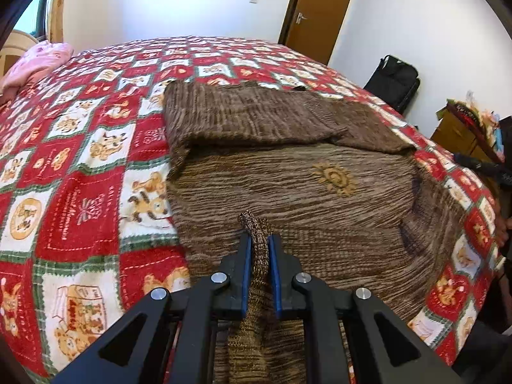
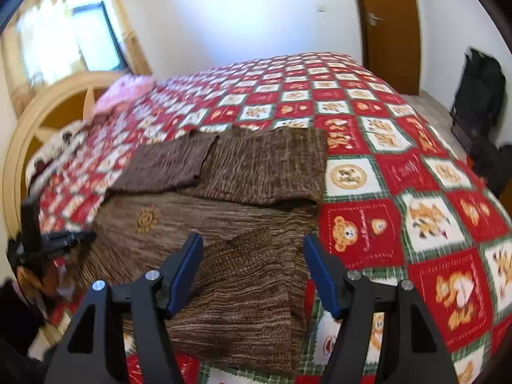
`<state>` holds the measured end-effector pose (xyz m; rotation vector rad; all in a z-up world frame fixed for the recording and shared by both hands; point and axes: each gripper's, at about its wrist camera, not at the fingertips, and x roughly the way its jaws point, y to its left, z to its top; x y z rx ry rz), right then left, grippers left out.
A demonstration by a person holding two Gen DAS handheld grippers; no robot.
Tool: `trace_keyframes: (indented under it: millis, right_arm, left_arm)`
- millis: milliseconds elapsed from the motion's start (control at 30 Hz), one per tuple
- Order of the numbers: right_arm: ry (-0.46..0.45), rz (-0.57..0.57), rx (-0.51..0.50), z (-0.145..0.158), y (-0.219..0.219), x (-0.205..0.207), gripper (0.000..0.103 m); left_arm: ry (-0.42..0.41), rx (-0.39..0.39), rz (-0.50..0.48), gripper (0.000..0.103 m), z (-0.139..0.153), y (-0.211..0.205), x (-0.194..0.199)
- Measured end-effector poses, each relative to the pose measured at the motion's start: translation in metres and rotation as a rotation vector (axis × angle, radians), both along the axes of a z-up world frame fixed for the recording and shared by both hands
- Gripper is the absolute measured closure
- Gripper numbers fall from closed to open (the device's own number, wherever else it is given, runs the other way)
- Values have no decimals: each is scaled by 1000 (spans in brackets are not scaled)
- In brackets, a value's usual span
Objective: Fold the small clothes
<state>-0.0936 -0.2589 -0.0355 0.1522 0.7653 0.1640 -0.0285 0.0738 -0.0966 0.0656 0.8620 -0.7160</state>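
Between the blue pads of the left claw (image 1: 258, 243) a pinched ridge of the brown knitted sweater (image 1: 288, 172) is clamped, while the right claw (image 2: 252, 246) hangs wide open above the near hem. The sweater lies on the patterned bedspread (image 1: 80, 166), sleeves folded across the top, so the person should probably grip the other corner and lift both evenly.
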Motion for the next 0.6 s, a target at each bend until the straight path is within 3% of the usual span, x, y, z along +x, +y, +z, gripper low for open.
trace_keyframes:
  millis: [67,200,367,433,500,600]
  right_arm:
    - [25,31,-42,-7,9,11,34]
    - [88,75,-64,-28,18,33,34]
    - [176,128,-151,-57,35,51,36]
    - [176,130,-240,-61,42,49,49]
    - [165,146,-254,-57,43,43,81]
    - [145,124,-232,-51,37,31,91]
  left_arm:
    - [4,-28,1,92,1,1,2]
    - [42,12,3,91,-7,-5,9]
    - [72,-9,-7,87,-7,-2,12]
    - [70,-21,-5,87,-7,-1,11]
    - [45,-6,-15,87,-7,-2,5]
    - [18,7,-37,87,-7,-3,-3]
